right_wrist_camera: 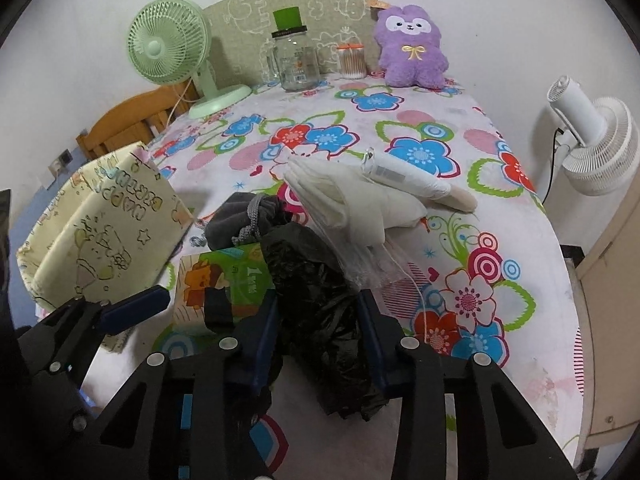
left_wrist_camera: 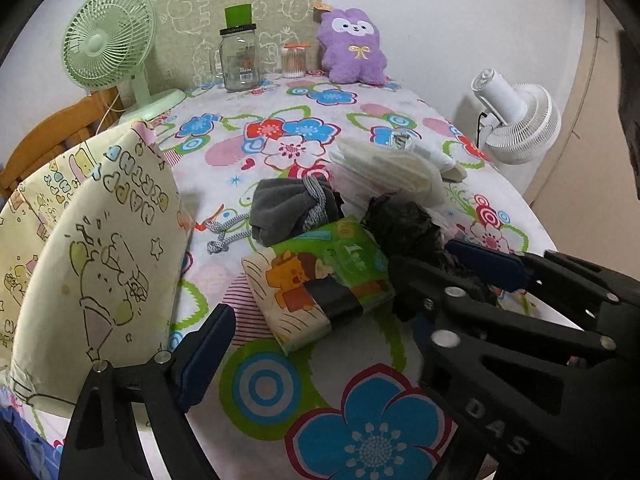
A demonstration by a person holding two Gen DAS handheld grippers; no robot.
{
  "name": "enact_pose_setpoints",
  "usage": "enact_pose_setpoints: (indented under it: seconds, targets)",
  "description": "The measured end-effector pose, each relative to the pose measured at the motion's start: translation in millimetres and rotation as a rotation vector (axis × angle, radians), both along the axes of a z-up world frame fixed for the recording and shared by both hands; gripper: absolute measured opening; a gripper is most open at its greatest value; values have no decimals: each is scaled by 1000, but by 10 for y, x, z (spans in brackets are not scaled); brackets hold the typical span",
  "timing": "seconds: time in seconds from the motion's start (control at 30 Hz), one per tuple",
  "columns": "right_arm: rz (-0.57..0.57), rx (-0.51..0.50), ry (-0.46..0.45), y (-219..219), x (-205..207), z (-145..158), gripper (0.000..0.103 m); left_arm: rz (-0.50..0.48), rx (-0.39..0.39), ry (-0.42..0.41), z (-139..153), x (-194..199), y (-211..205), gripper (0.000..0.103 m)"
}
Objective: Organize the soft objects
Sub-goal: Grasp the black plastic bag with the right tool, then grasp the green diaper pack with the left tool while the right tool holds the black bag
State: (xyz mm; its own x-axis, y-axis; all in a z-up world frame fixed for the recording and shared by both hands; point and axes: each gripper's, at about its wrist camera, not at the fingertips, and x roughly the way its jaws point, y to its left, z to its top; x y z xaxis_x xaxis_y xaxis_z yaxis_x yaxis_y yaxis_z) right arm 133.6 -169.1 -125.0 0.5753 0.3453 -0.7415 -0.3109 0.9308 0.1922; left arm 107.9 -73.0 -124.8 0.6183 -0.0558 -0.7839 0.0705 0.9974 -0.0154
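1. Right tongs (right_wrist_camera: pixel 320 336) clamped on crumpled black plastic bag (right_wrist_camera: pixel 316 304); both blue pads press its sides. Bag sits on the desk (right_wrist_camera: pixel 520 380) near the front edge, just right of the tissue pack.
2. Left tongs (left_wrist_camera: pixel 352 304) wide apart, nothing gripped; one pad by the fabric bin, the other beside the right tongs' arm, w/ the tissue pack (left_wrist_camera: pixel 320 284) lying btwn them on the desk.
3. Tissue pack: green/orange print, flat, mid-front of desk, touching the black bag.
4. Grey drawstring pouch (left_wrist_camera: pixel 288 208) just behind the tissue pack, cords trailing toward the left edge.
5. White folded cloths/masks (right_wrist_camera: pixel 360 200) in clear wrap behind the black bag, toward the right edge.
6. Cream cartoon-print fabric bin (left_wrist_camera: pixel 88 248) upright at front-left corner.
7. Back edge: green fan (left_wrist_camera: pixel 108 40) at left corner, glass jar (left_wrist_camera: pixel 239 60), cotton swab tub (left_wrist_camera: pixel 296 60), purple plush (left_wrist_camera: pixel 354 48) upright.
8. White fan (left_wrist_camera: pixel 516 120) off the desk, past the right edge.
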Motion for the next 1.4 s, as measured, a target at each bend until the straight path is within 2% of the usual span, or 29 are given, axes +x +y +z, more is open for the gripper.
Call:
enact_pose_setpoints:
  seconds: [0.27, 0.6, 0.93, 1.0, 1.07, 1.4]
  targets:
    - [-20, 6, -32, -99, -100, 140, 41, -16, 7, -35, 83, -14, -59, 92]
    - [-31, -2, -15, -161, -209, 97, 41, -34, 19, -30, 30, -89, -95, 92]
    - [-74, 4, -31, -226, -189, 143, 41, -23, 30, -37, -1, 97, -104, 92]
    - [-72, 5, -21, -212, -156, 112, 41, -27, 31, -19, -41, 137, -103, 90]
    - [-69, 8, -7, -192, -123, 72, 41, -27, 28, 1, -76, 163, -93, 83]
    - [-62, 0, 10, -120, -69, 39, 41, -53, 0, 6, -58, 95, -63, 80]
